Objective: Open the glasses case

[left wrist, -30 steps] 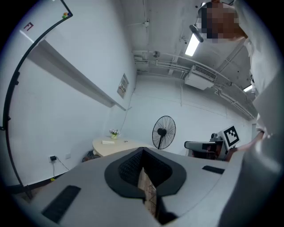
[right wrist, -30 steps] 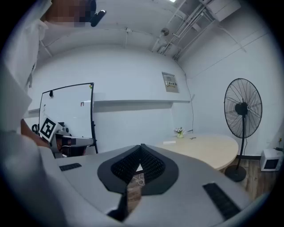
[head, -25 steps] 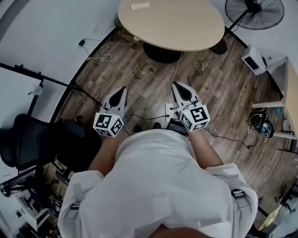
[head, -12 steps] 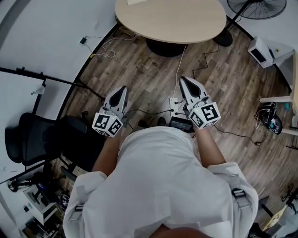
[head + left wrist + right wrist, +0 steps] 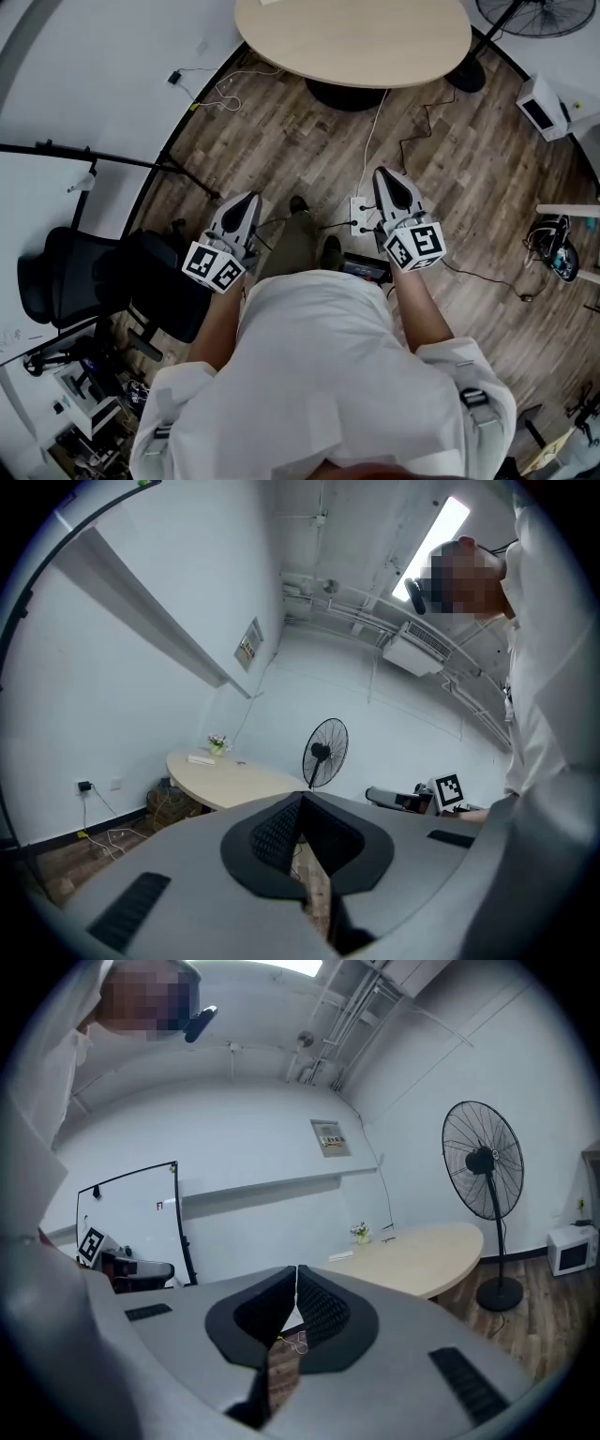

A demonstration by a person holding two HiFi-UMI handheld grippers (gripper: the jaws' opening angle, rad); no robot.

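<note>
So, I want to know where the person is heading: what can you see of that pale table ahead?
The table has a smooth, pale, wood-look oval top, mostly bare, on a dark round pedestal base that stands on the plank floor. It is in front of the person, close to the white wall. At one end of the top sit a small potted flower and a flat white item. No glasses case can be made out on it.

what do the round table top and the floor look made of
Table top: pale matte beige, even tone, probably laminate or light wood veneer. Floor: grey-brown planks with visible seams and grain, wood or wood-look vinyl; cannot tell which.
</note>
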